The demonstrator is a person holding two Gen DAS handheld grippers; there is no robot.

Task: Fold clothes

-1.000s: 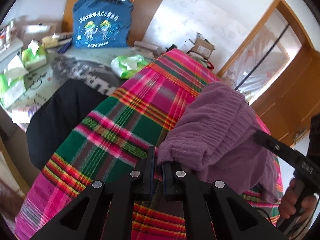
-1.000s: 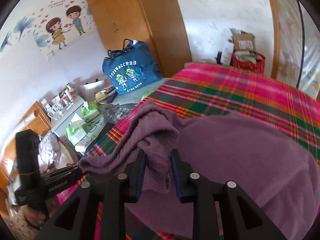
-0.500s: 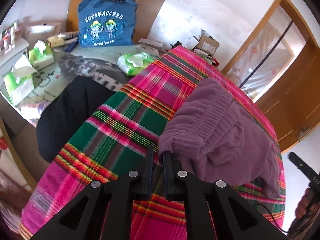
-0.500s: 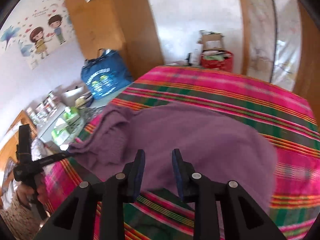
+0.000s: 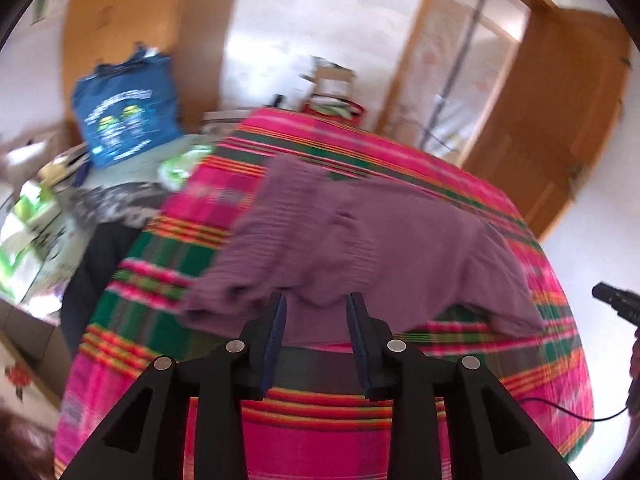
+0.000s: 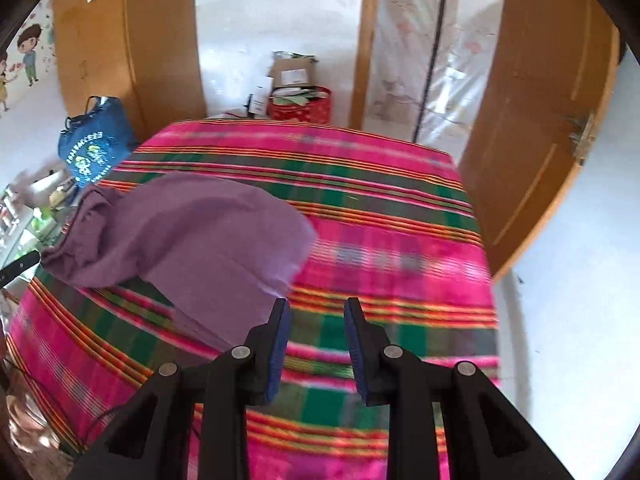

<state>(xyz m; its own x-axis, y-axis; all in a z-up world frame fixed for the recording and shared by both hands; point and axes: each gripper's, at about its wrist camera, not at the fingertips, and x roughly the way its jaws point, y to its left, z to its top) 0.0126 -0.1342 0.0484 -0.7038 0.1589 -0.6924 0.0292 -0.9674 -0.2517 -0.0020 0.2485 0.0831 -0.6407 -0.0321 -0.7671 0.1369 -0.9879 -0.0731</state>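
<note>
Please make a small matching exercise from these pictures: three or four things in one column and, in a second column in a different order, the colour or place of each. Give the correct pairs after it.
Things:
1. garment
2. tote bag
3. bed cover
4. round tin

Descriptions:
A. pink and green plaid with orange lines
B. red, on the floor past the far end of the bed
C. plain purple, lying on the bed
D. blue with printed figures, standing against the wooden wardrobe

Pairs: 1-C, 2-D, 3-A, 4-B
</note>
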